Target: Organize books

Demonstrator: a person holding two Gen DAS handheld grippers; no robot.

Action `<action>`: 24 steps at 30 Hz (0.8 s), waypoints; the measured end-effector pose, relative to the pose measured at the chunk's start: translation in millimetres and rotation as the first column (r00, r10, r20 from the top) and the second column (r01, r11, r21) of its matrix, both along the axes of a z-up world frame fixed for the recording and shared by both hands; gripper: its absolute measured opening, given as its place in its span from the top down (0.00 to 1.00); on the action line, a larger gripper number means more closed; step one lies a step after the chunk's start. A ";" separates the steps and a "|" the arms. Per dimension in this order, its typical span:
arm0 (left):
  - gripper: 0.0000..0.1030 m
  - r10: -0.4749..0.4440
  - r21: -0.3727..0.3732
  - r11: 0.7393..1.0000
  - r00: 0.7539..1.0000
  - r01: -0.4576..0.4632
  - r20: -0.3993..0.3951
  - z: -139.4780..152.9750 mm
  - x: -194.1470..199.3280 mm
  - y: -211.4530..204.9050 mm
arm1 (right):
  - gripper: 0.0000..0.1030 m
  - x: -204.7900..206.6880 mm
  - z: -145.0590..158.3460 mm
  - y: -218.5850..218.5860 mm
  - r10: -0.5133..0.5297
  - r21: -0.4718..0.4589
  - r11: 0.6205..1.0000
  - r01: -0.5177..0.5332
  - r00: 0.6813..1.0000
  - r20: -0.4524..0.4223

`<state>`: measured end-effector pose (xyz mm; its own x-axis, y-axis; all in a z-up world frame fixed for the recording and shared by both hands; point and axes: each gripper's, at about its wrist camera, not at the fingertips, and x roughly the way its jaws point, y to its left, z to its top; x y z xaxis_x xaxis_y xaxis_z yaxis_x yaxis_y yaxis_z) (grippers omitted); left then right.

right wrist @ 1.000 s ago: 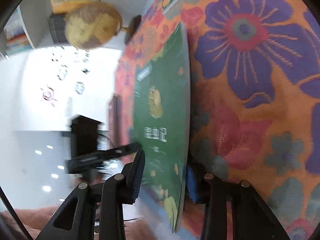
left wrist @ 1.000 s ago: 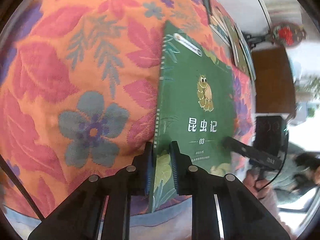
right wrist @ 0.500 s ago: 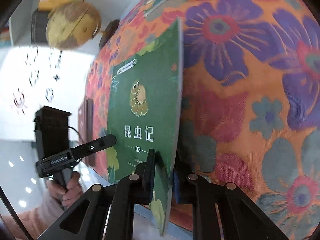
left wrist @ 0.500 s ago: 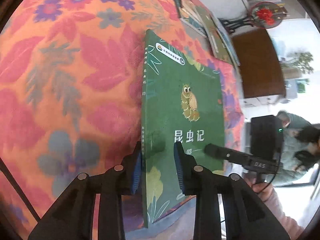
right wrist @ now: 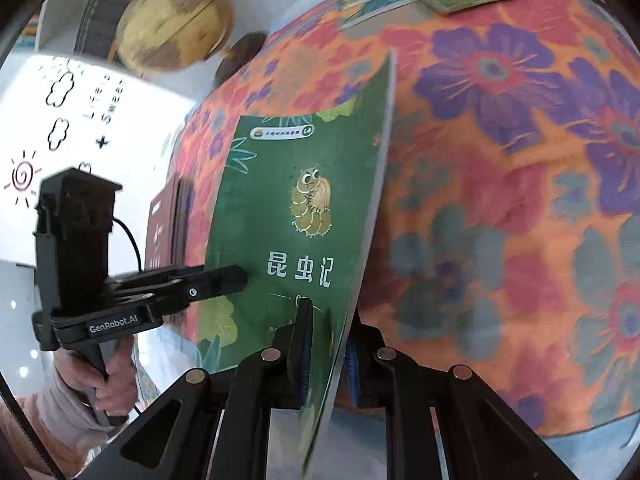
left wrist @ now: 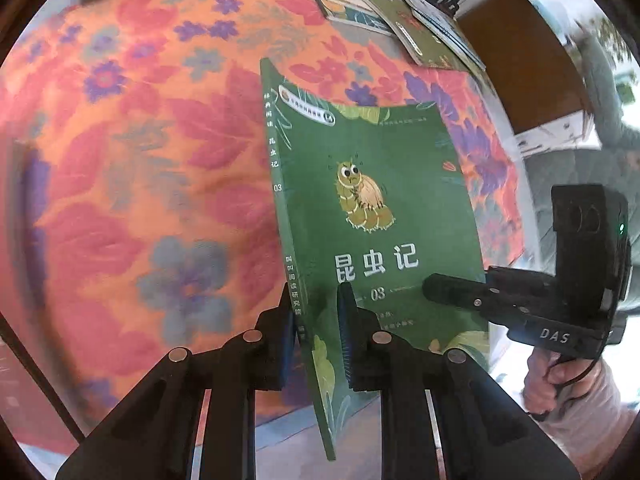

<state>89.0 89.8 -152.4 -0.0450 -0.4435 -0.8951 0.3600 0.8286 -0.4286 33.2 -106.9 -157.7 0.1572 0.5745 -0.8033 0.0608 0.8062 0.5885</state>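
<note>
A green book [left wrist: 376, 208] with a caterpillar on its cover is held above the flowered orange tablecloth [left wrist: 132, 168]. My left gripper [left wrist: 316, 320] is shut on its spine edge near the bottom. My right gripper [right wrist: 326, 340] is shut on the opposite open edge of the same book [right wrist: 288, 208]. Each gripper also shows in the other's view: the right one [left wrist: 452, 290] at the book's right edge, the left one [right wrist: 224, 280] at its left edge. Several other books [left wrist: 392, 4] lie fanned at the table's far end.
A globe [right wrist: 172, 28] stands past the table's far corner. A dark red book [right wrist: 160, 224] lies near the table's left edge. A brown cabinet [left wrist: 520, 52] stands beyond the table. The table's near edge [left wrist: 280, 432] runs just below the grippers.
The book has been lifted and turned so that its cover faces both cameras more squarely. Both grippers, shut on it throughout, have risen with it.
</note>
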 end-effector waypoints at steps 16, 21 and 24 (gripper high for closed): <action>0.85 0.128 0.042 0.990 0.983 -0.134 0.134 53.0 -1.1 145.6 | 0.86 9.2 51.5 149.3 0.164 -0.003 0.986 -0.164 0.980 0.114; 0.85 0.227 0.020 0.972 0.961 -0.233 0.159 58.9 5.3 203.7 | 0.86 33.9 63.2 210.1 0.235 -0.018 0.972 -0.235 0.960 0.155; 0.85 0.272 0.010 0.960 0.947 -0.278 0.173 64.2 9.9 233.1 | 0.86 46.8 65.6 243.4 0.279 -0.021 0.960 -0.279 0.945 0.169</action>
